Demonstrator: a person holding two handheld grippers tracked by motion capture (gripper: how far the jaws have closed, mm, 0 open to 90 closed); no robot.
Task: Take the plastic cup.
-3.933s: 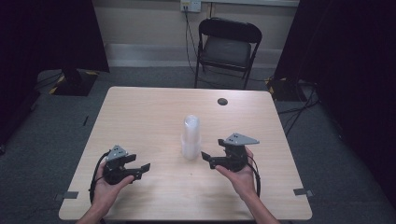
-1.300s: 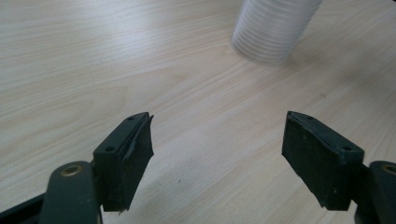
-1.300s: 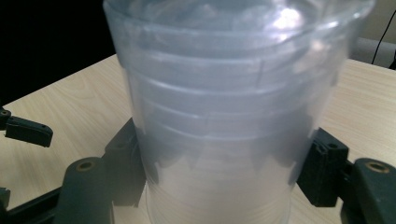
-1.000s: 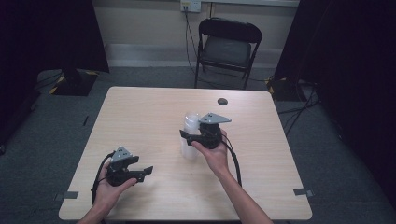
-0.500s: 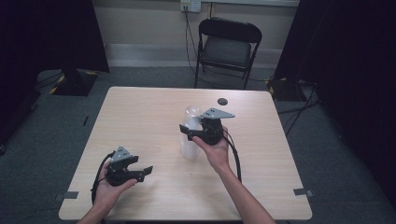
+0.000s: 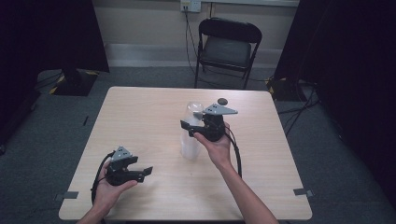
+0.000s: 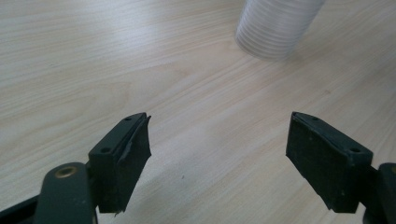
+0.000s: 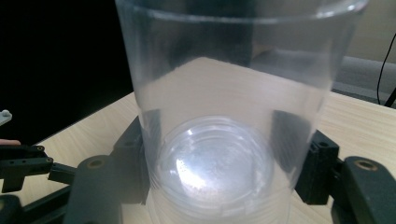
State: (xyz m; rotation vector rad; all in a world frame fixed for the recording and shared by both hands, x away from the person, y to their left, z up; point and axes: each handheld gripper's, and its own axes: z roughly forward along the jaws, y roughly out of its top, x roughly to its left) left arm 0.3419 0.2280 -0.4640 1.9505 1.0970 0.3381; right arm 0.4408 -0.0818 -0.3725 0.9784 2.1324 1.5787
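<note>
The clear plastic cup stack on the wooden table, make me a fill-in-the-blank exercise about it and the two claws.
1. The right claw has just been closing on the top ____ of the clear plastic cup stack.
2. The left claw has its jaws ____, with nothing between them.
3. The stack stands upright on the light ____ table.
4. Behind the table stands a black folding ____.

Missing words: cup; open; wooden; chair

Right black hand-held gripper (image 6: 190, 129) raised at arm's length, jaws just closing, left black hand-held gripper (image 6: 145, 171) low, jaws wide apart
</note>
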